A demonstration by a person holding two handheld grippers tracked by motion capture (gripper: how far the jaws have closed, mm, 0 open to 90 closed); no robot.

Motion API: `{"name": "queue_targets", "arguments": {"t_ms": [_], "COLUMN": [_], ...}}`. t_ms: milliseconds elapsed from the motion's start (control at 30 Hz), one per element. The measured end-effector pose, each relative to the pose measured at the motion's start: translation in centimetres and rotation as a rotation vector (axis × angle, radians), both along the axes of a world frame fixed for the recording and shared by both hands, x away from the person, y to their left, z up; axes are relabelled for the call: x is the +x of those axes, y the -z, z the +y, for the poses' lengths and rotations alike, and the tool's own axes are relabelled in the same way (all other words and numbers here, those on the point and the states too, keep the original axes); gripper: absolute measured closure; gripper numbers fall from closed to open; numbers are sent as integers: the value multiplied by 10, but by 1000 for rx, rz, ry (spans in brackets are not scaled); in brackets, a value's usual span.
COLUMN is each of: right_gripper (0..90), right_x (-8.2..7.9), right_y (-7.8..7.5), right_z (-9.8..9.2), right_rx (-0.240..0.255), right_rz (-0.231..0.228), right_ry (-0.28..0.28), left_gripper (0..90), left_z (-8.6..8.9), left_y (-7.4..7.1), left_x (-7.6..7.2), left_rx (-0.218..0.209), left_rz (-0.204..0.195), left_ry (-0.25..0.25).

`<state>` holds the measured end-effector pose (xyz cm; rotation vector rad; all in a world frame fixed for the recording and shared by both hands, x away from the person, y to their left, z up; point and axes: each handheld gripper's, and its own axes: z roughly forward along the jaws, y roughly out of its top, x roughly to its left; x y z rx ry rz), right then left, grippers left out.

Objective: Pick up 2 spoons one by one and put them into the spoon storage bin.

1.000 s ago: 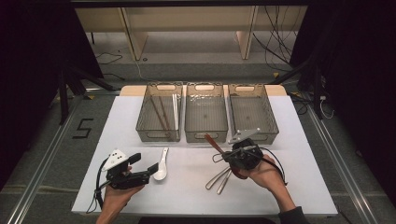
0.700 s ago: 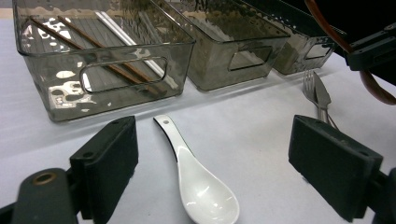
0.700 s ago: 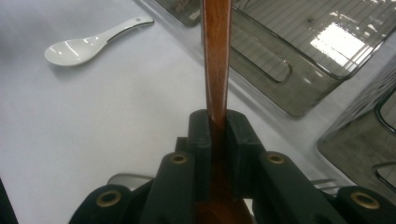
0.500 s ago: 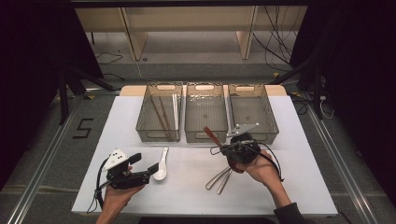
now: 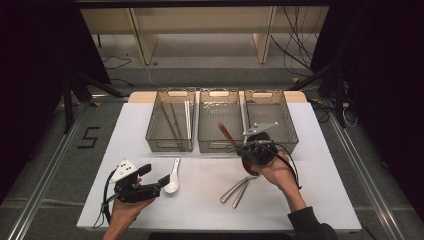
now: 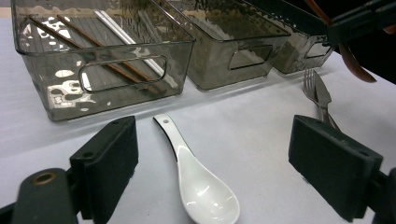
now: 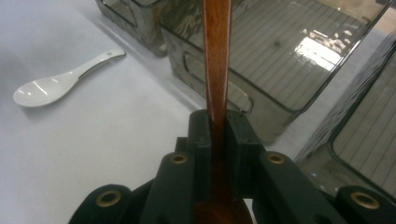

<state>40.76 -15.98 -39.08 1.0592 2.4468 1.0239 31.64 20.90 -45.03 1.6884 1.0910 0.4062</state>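
My right gripper [image 5: 244, 147] [image 7: 217, 127] is shut on a brown wooden spoon [image 5: 225, 133] [image 7: 217, 56]. It holds the spoon off the table at the front edge of the middle bin [image 5: 218, 146] [image 7: 285, 105], with the handle pointing up and toward that bin. A white ceramic spoon [image 5: 173, 181] [image 6: 205, 196] lies on the white table [image 5: 300, 200]. My left gripper [image 5: 155, 175] [image 6: 217, 158] rests just left of it, open, with the spoon's bowl between its wide jaws and untouched.
Three clear grey bins stand in a row; the left bin [image 5: 170, 145] [image 6: 93, 98] holds chopsticks [image 6: 107, 60], and the right bin [image 5: 292, 135] is beside my right hand. A metal fork and knife [image 5: 239, 188] [image 6: 320, 95] lie below the right gripper.
My right gripper has carried the wooden spoon away from the fork and knife, up the picture to the front of the middle bin. The left gripper has stayed put.
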Motion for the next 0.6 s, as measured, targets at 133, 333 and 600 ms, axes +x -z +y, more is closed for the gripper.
{"name": "queue_targets", "arguments": {"t_ms": [133, 333, 600], "right_gripper": [819, 820, 820], "right_x": [7, 19, 37], "right_y": [-6, -13, -21], "right_z": [3, 7, 17], "right_rx": [1, 8, 11], "right_rz": [-12, -17, -15], "right_ry": [6, 21, 33], "left_gripper": [154, 155, 154], "left_z": [0, 0, 0], "left_y": [0, 0, 0], "left_x": [0, 0, 0], "left_rx": [0, 1, 0], "left_rz": [0, -1, -1], "left_ry": [0, 2, 1]}}
